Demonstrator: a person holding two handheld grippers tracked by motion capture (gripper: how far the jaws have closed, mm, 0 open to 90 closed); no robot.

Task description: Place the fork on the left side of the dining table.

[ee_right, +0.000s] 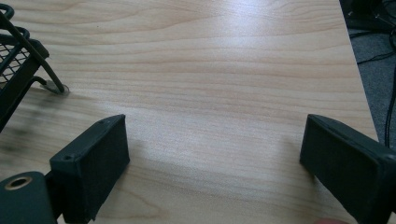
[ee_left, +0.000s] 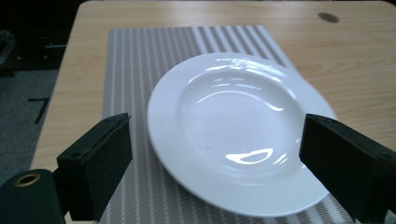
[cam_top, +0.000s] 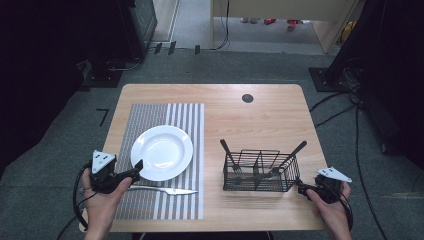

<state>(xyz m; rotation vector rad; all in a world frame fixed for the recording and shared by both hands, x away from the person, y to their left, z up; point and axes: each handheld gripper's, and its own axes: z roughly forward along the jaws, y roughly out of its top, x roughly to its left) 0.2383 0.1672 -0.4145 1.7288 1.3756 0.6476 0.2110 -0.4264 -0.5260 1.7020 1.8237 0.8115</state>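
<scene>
Looking down from the high view, a light wooden table [cam_top: 265, 115] carries a grey striped woven placemat [cam_top: 150, 112] on its left half, with a round white ceramic plate [cam_top: 162, 152] resting on it and a silver metal knife [cam_top: 165, 190] lying on the mat just in front of the plate. On the right half stands a black wire cutlery caddy [cam_top: 260, 171] with dark-handled utensils leaning in its compartments. The left gripper [cam_top: 137, 169], held in the person's left hand [cam_top: 102, 200], sits just beside the plate's near-left edge. The right gripper [cam_top: 301, 188], in the right hand [cam_top: 332, 210], rests near the caddy's right end.

In the left gripper view, the two black jaws stand wide apart, holding nothing, with the white plate [ee_left: 233, 135] on the striped mat [ee_left: 140, 56] between and beyond them.

In the right gripper view, the jaws are likewise spread and empty over bare wood [ee_right: 224, 84], the caddy's corner [ee_right: 21, 60] at the left edge.
</scene>
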